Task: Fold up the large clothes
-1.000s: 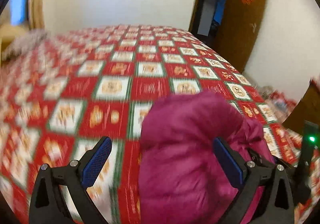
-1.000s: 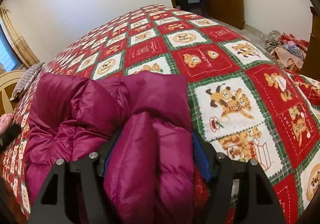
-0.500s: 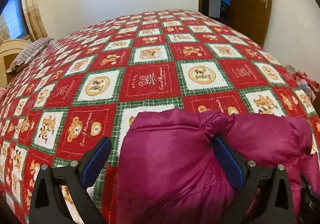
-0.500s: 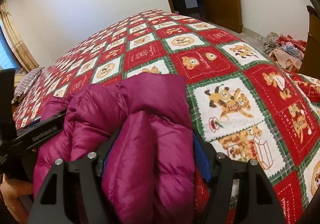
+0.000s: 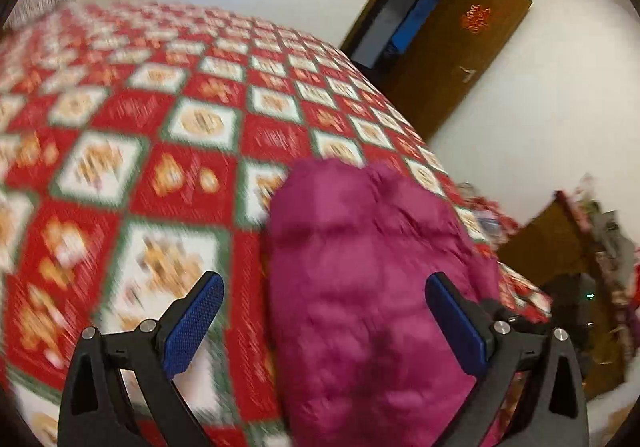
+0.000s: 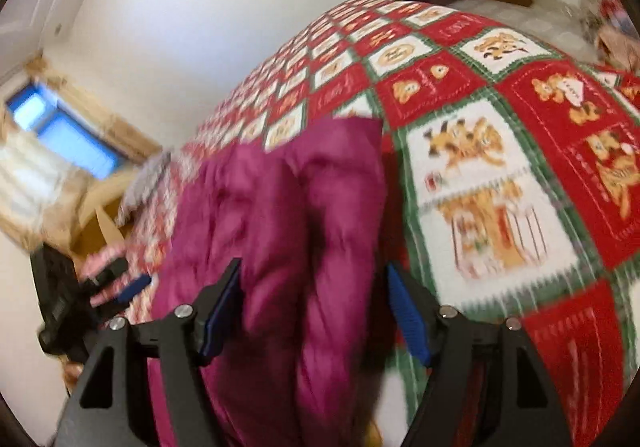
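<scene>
Your right gripper (image 6: 312, 311) has just been opening: its jaws now stand a little apart from the magenta down jacket (image 6: 280, 231), which is between them but looks no longer pinched, with a sliver of gap showing at the right pad. Half a second ago those pads were pressed in tight against the same padded roll. I read that as you letting go of the fold you carried over, so this fold is probably laid and the next one can be set up.

Your left gripper (image 5: 324, 323) is wide open. Its left pad hangs over bare bedspread (image 5: 132, 151) and its right pad sits at the jacket's edge, perhaps brushing it; nothing is gripped there. That matches how it stood a second ago.

The jacket lies bunched on the bedspread near the bed's near edge, folded over on itself into a thick bundle. In the left wrist view it has gone from a broad mass spread across the lower view to a narrower, taller hump, and the door (image 5: 460, 59) behind the bed has tilted; both views are blurred by motion. In the right wrist view the window (image 6: 60, 131), not in view earlier, now appears beyond the jacket's left side.
</scene>
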Available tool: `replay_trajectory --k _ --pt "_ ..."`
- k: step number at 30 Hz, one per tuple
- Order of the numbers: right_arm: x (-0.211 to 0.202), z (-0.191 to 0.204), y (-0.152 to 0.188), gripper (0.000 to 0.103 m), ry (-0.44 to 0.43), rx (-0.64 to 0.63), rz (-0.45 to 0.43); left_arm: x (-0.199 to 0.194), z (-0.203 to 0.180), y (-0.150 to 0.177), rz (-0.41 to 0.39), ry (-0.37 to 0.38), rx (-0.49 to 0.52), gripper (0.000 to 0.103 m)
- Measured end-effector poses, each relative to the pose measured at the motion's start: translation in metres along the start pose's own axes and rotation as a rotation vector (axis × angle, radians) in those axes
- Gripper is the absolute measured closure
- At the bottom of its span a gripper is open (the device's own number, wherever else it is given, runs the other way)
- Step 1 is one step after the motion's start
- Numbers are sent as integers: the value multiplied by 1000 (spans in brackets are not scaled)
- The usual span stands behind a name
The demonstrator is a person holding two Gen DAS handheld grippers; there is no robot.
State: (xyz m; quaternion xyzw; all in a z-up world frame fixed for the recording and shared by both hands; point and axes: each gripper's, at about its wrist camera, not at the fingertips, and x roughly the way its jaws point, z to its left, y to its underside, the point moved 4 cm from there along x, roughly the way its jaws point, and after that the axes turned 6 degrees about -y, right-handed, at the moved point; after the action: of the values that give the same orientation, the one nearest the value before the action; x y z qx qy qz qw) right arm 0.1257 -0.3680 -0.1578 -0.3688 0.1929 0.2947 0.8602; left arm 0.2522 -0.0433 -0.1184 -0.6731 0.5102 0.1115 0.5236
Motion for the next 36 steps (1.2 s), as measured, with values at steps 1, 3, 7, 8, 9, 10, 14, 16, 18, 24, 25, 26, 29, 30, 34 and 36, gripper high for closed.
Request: replay_trajectory --k 1,3,7,8,9,10,14,16,18,24,25,26,29,30,34,36 --pt "1 1 4 28 -12 2 15 7 -3 6 18 21 1 1" --pt "5 6 9 26 -23 -11 33 28 -14 22 75 35 19 1" --pt "21 17 15 24 29 -109 66 47 -21 36 102 100 -17 1" --pt "24 17 14 24 34 -119 66 48 -20 36 104 110 -24 1" --pt "29 19 13 22 47 -133 68 49 -19 35 104 124 -31 2" --pt "34 21 12 22 63 -144 69 49 -19 35 97 134 -29 2" --pt "49 43 19 31 178 -219 92 45 -19 37 78 126 -17 13" --pt "50 54 25 50 197 -223 114 38 -21 40 79 123 -15 23" --pt "44 60 35 55 206 -218 135 24 -21 46 83 113 -3 28" --pt "3 85 72 66 165 -192 151 -30 -36 75 95 158 4 30" --pt "-10 89 79 67 152 -191 143 -40 -42 79 95 193 -6 30" --pt "-19 91 82 67 146 -190 136 -46 -48 82 97 226 -16 30" --pt "-64 96 90 67 130 -182 83 -61 -79 86 99 312 -28 30" --pt "-84 93 89 67 134 -178 55 -64 -99 89 98 339 -4 30" --pt "-162 68 75 67 180 -138 -50 -60 -173 97 105 416 84 30" --pt "-190 49 70 67 232 -129 -87 -47 -207 104 131 425 105 30"
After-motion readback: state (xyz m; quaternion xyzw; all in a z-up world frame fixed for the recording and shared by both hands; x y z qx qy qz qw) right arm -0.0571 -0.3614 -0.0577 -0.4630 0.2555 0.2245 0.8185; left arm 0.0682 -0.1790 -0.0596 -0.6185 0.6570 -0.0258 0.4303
